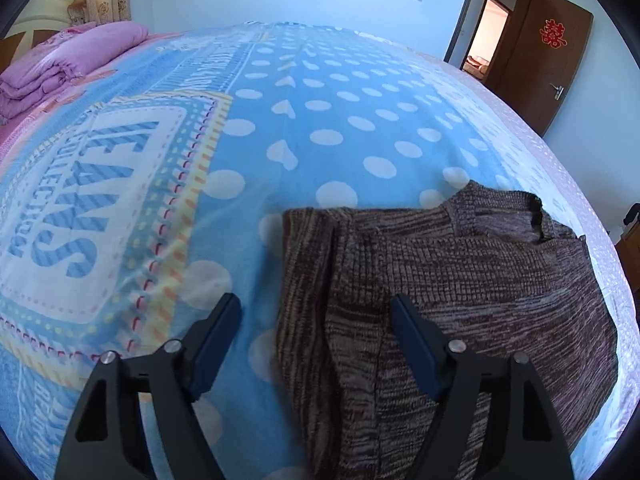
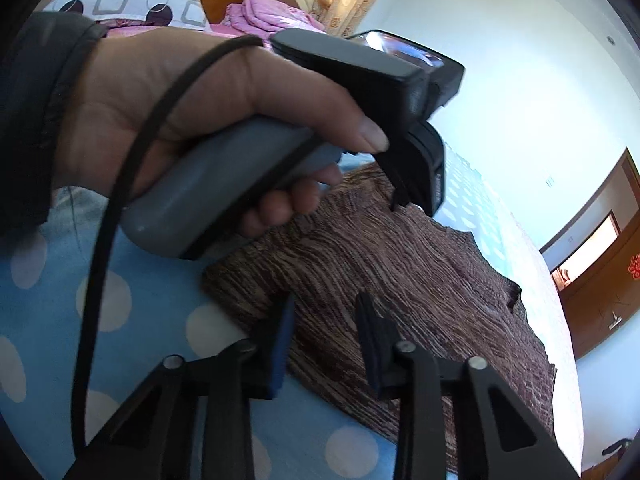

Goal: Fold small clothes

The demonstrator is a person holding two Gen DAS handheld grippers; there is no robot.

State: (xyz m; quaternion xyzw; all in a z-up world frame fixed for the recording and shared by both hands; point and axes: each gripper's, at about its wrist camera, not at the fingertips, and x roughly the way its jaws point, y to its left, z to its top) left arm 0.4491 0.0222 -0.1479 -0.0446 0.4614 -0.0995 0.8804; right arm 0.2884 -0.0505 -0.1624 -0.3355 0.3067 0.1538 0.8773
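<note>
Lying flat on the polka-dot bedspread, the brown knit sweater already looks partly folded: one sleeve or side panel sits doubled over along its near-left edge, collar at the far right. Its long axis runs away from both sets of fingers, toward the door. Left gripper is wide open, nothing held; its right finger hangs over the knit, its left finger over bare bedspread, so the sweater's left edge passes between them. Whether the fingers touch fabric, can't tell. Right gripper is about half open, also empty, hovering over the hem corner nearest it. In the right wrist view the left hand on its gripper handle sits just ahead, over the sweater. My read: both are in reach, left is nearer the folded side edge, right nearer the hem. Pink quilt well beyond, out of the way.
</note>
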